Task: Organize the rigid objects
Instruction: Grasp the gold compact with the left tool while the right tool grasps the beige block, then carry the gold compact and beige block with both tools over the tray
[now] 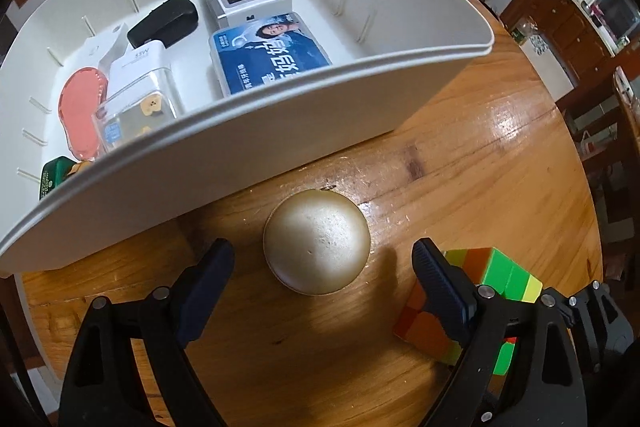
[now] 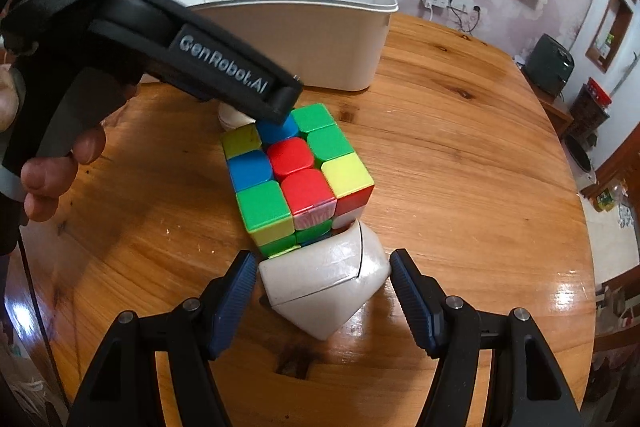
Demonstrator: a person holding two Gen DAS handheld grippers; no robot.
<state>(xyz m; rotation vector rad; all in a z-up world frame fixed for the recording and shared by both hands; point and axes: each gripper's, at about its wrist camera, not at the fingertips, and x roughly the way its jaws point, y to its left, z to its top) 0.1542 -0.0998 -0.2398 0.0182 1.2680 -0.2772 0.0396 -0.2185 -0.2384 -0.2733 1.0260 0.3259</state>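
surface: round wooden tabletop, glossy, dark knots | bin: white, stands at far side | cube: multicoloured, near the middle | dome: white, round, between bin and cube | box: white, angular, touching cube's near edge

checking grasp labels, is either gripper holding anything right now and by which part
Nothing is held. The left gripper is open around the white dome; the right gripper is open around the white angular box, pads not touching.
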